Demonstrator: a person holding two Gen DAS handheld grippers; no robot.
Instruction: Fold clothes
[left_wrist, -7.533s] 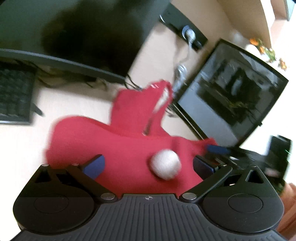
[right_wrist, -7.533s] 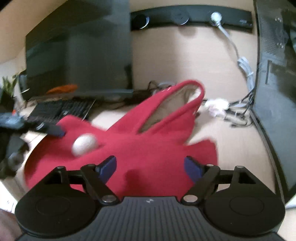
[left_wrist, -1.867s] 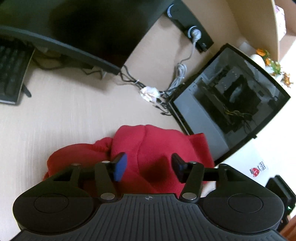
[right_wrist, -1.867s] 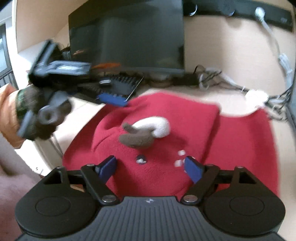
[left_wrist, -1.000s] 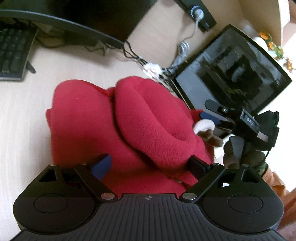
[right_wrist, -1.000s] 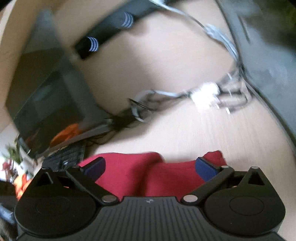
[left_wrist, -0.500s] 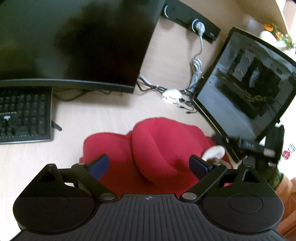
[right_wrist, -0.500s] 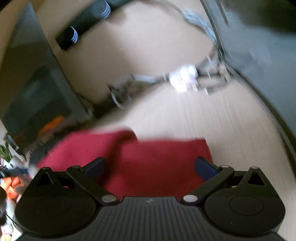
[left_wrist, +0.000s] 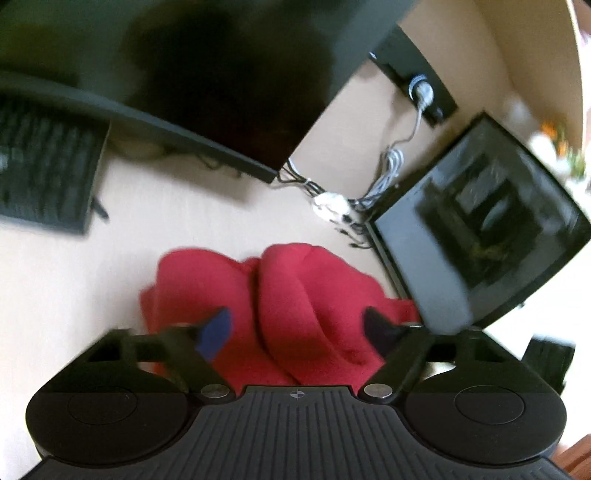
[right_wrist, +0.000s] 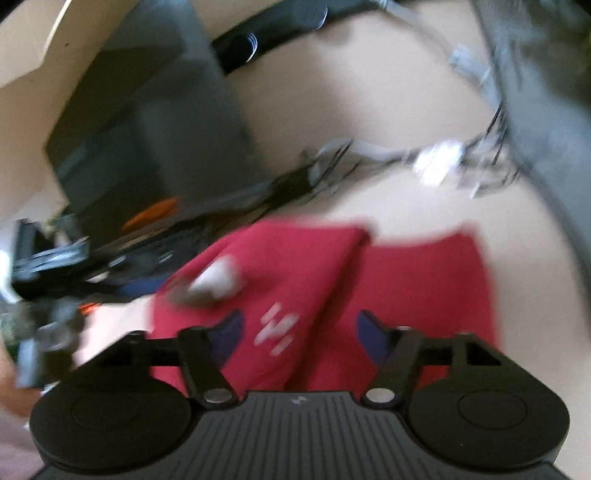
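A red fleece garment (left_wrist: 295, 291) lies bunched in two rounded folds on the pale wooden desk (left_wrist: 184, 229). My left gripper (left_wrist: 295, 328) hovers over its near edge, open, with the folds showing between the blue pads. In the blurred right wrist view the same red garment (right_wrist: 417, 280) shows a fold ridge, a white and brown pompom decoration (right_wrist: 214, 278) and small white marks. My right gripper (right_wrist: 301, 332) is open above the cloth near that ridge. Whether either gripper touches the fabric cannot be told.
A dark monitor (left_wrist: 166, 66) and a keyboard (left_wrist: 44, 177) stand at the back left. A glass-sided computer case (left_wrist: 480, 229) borders the garment on the right. Cables with a white clump (left_wrist: 332, 205) lie between them. A blurred dark tool (right_wrist: 48, 295) sits at the left.
Both pairs of fingers stand closer together than half a second ago. The right wrist view has swung left, bringing the pompom into sight. The left gripper has tilted and moved nearer the garment.
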